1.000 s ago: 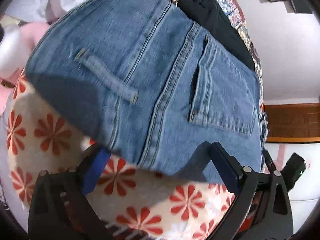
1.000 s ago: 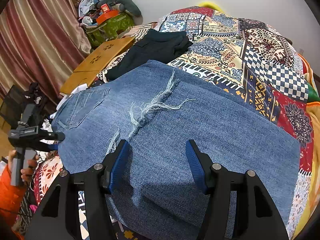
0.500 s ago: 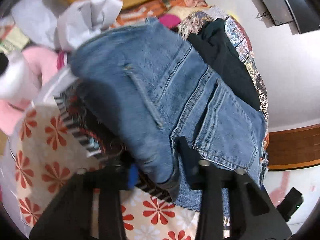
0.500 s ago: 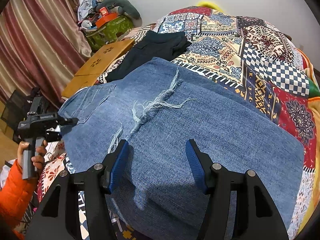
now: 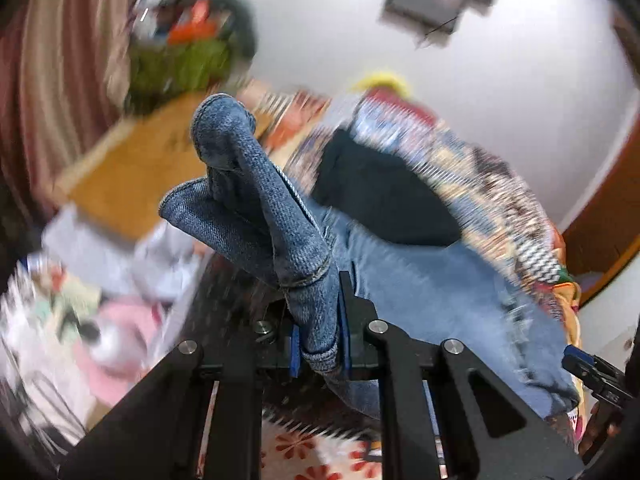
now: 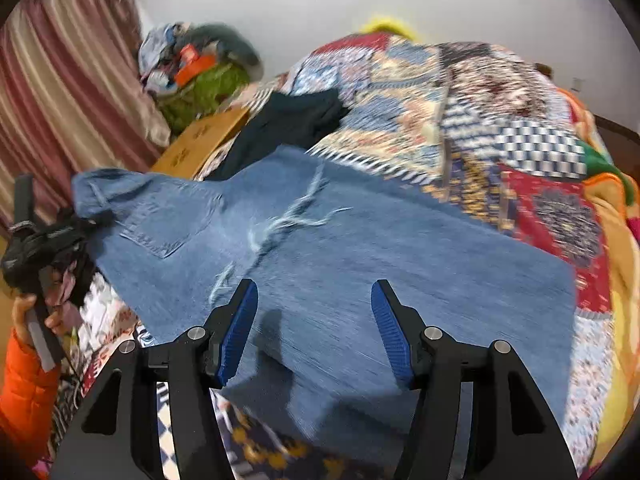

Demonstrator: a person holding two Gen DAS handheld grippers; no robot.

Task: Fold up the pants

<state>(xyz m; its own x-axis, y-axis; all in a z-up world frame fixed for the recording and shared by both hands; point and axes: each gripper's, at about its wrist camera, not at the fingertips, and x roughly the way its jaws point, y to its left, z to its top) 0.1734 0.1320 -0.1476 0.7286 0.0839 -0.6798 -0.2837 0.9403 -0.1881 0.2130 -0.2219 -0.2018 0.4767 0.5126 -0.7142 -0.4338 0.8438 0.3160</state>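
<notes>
The jeans (image 6: 360, 272) lie across the patchwork bed (image 6: 520, 128). Their waistband corner, flat 1 second ago, is now pinched and lifted by the left gripper (image 5: 320, 344), starting a fold; the right gripper (image 6: 314, 328) hovers, spread wide and empty.

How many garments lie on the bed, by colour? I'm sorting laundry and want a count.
Blue jeans: 1, waistband pinched in the left gripper
Black garment: 1, beyond the jeans on the quilt
Total: 2
</notes>
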